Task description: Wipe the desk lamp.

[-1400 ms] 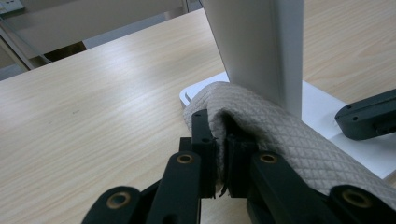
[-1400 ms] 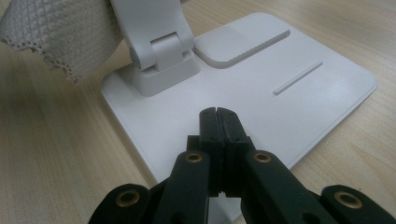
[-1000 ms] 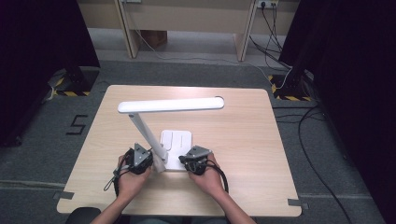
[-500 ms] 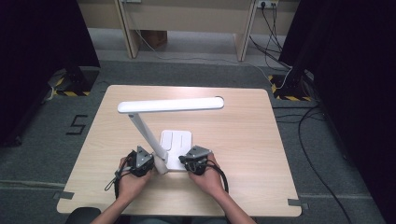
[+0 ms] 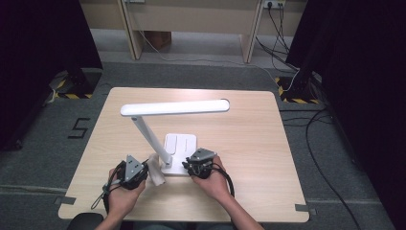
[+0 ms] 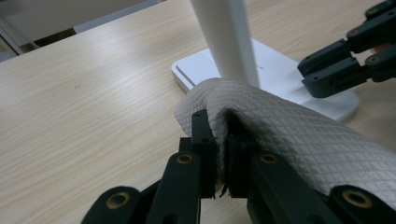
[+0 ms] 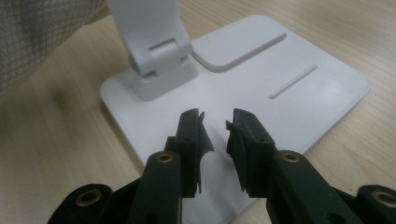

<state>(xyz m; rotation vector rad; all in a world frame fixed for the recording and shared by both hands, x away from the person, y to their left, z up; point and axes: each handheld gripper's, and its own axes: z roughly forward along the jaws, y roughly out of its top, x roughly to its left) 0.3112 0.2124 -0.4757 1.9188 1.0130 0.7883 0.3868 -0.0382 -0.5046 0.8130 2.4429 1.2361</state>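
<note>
A white desk lamp stands on the table, its flat base (image 5: 181, 143) near the front, its slanted arm (image 5: 148, 134) carrying a long head (image 5: 174, 107). My left gripper (image 5: 146, 171) is shut on a pale quilted cloth (image 5: 156, 171), which lies against the foot of the lamp arm (image 6: 229, 42). In the left gripper view the cloth (image 6: 280, 126) drapes over the left gripper (image 6: 217, 140). My right gripper (image 7: 215, 122) hovers over the near edge of the base (image 7: 299, 93). Its jaws have just been opening, with nothing between them.
The wooden table (image 5: 249, 124) has bare room to the right of and behind the lamp. Cables run over the grey floor at the right (image 5: 330, 158). Desk legs (image 5: 249, 38) stand at the back.
My left gripper has drawn a little to the left and toward the person, taking the cloth along. The right hand has stayed at the lamp base.
</note>
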